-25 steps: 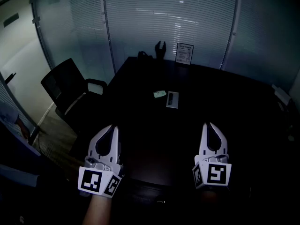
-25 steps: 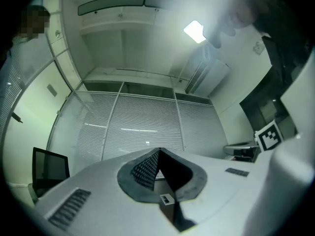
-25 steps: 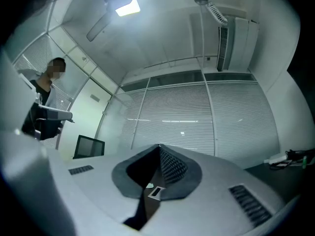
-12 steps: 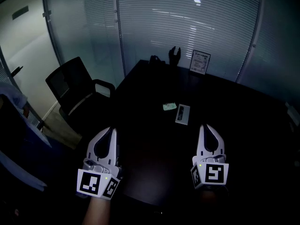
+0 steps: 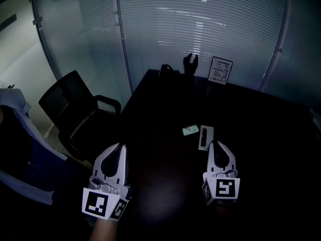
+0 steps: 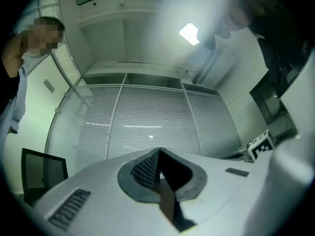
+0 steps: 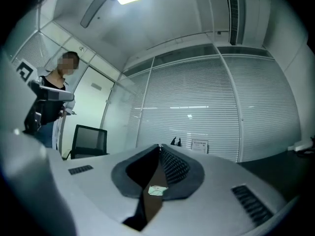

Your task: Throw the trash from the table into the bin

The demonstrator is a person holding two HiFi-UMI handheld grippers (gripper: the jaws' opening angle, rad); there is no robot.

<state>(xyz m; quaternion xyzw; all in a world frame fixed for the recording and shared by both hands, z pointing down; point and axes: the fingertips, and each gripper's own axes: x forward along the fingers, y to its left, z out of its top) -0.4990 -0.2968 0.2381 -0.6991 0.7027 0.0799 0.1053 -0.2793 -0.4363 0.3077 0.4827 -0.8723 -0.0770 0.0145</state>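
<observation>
The left gripper [image 5: 120, 148] and right gripper [image 5: 219, 144] hover over the near part of the dark table [image 5: 261, 114], each with its jaws pressed together and nothing between them. The trash, a small green wrapper [image 5: 190, 130], lies mid-table, just left of a flat white device [image 5: 205, 137] and just beyond the right gripper. The wrapper looks thin and flat, so a jaw could skid over it or catch the device instead. No bin shows in any view. The table's edges are lost in the gloom.
</observation>
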